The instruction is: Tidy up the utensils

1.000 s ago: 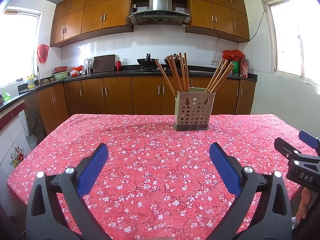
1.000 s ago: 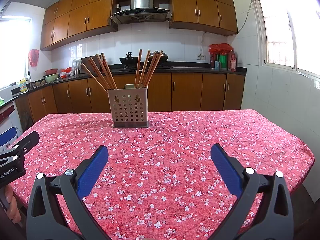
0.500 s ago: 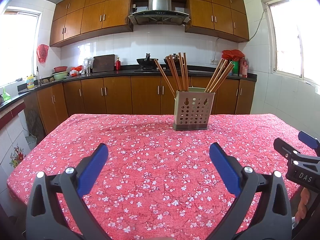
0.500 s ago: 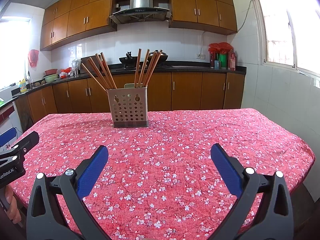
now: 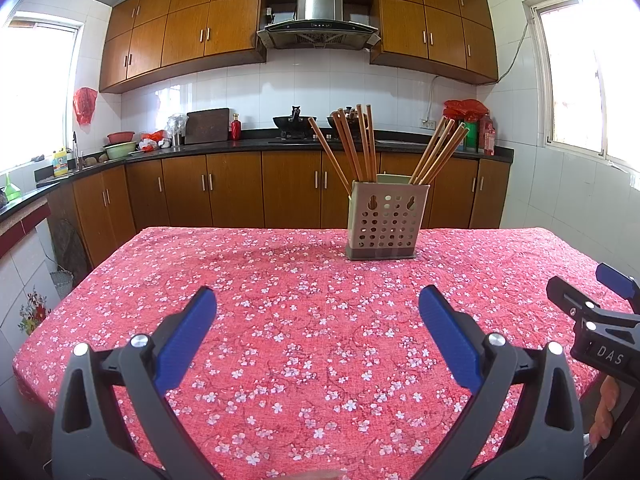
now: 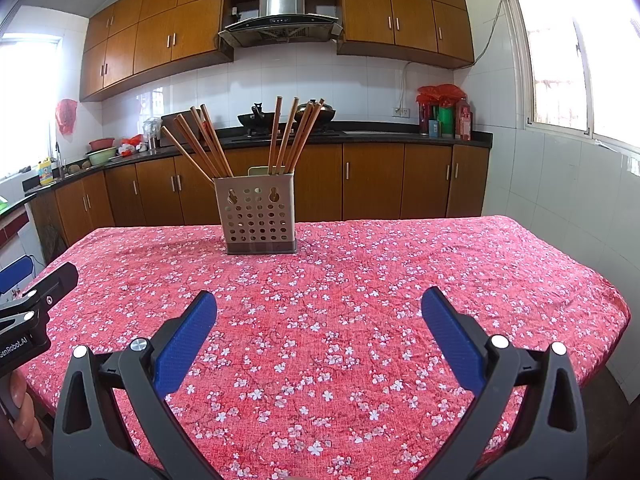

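A beige perforated utensil holder (image 5: 383, 220) (image 6: 256, 216) stands upright on the far part of the table. Several wooden chopsticks (image 5: 354, 146) (image 6: 208, 144) lean out of it in two bunches. My left gripper (image 5: 318, 312) hangs open over the near table, well short of the holder, with nothing between its blue pads. My right gripper (image 6: 319, 312) is likewise open and empty, low over the near edge. Each gripper shows at the side of the other's view, the right one (image 5: 592, 312) and the left one (image 6: 36, 292).
A red floral tablecloth (image 5: 304, 320) (image 6: 360, 280) covers the table. Behind it run brown kitchen cabinets, a dark counter (image 5: 260, 142) with a stove and pots, and a range hood. Fingers of a hand (image 5: 606, 404) (image 6: 20, 400) hold the grippers.
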`<state>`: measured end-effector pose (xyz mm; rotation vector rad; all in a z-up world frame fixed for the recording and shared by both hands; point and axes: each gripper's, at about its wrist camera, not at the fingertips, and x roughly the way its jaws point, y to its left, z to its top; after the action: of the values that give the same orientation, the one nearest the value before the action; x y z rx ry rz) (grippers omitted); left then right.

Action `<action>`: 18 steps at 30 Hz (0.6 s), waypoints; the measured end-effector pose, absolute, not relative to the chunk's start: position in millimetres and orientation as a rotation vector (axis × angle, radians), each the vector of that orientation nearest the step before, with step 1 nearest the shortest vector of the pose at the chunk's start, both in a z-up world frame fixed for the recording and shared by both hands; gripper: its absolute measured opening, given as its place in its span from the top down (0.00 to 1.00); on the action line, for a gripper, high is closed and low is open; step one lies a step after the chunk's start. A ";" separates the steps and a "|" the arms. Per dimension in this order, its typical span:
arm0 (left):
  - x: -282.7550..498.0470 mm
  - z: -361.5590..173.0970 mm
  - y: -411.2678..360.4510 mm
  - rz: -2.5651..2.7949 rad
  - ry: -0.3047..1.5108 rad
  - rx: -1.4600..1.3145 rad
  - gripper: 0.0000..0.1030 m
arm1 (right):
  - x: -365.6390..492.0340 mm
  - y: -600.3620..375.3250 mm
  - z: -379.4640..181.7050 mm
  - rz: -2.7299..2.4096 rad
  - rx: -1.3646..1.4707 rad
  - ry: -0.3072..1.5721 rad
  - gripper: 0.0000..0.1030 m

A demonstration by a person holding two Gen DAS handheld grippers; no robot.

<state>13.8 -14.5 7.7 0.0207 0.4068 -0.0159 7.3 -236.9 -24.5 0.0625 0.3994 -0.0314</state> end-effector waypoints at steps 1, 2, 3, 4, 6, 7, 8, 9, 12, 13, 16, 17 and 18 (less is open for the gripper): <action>13.8 7.7 -14.5 -0.016 0.407 0.021 0.04 | 7.6 -237.1 -24.5 -0.031 0.062 0.399 0.02; 13.8 7.7 -14.7 -0.015 0.407 0.020 0.04 | 7.4 -237.0 -24.4 -0.032 0.062 0.399 0.02; 13.8 7.8 -14.5 -0.015 0.407 0.020 0.04 | 7.5 -237.1 -24.4 -0.031 0.062 0.399 0.02; 13.9 7.5 -15.1 -0.016 0.407 0.019 0.04 | 7.6 -237.1 -24.3 -0.031 0.062 0.400 0.02; 13.8 7.8 -14.4 -0.016 0.407 0.020 0.04 | 7.5 -237.0 -24.3 -0.031 0.063 0.399 0.02; 13.8 7.8 -14.3 -0.016 0.407 0.020 0.04 | 7.6 -237.0 -24.2 -0.032 0.063 0.399 0.02; 13.8 7.8 -14.5 -0.016 0.407 0.020 0.04 | 7.3 -236.7 -24.3 -0.032 0.062 0.399 0.02; 13.7 7.8 -14.5 -0.016 0.407 0.020 0.04 | 7.6 -237.0 -24.2 -0.031 0.063 0.400 0.02; 13.9 7.7 -14.8 -0.015 0.408 0.019 0.04 | 7.6 -237.0 -24.1 -0.032 0.063 0.400 0.02; 13.8 7.9 -14.4 -0.015 0.407 0.019 0.04 | 7.3 -236.8 -24.1 -0.032 0.063 0.400 0.02; 13.3 6.7 -14.2 -0.016 0.409 0.018 0.04 | 7.5 -237.2 -24.0 -0.031 0.063 0.400 0.02; 13.2 6.4 -14.8 -0.017 0.409 0.017 0.04 | 7.4 -237.1 -23.9 -0.032 0.063 0.400 0.02; 13.2 5.8 -15.1 -0.016 0.410 0.017 0.04 | 7.4 -237.1 -23.9 -0.032 0.063 0.400 0.02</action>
<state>13.2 -15.1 5.8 0.0170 0.4100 -0.0161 7.4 -237.1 -23.9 0.0627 0.4000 -0.0318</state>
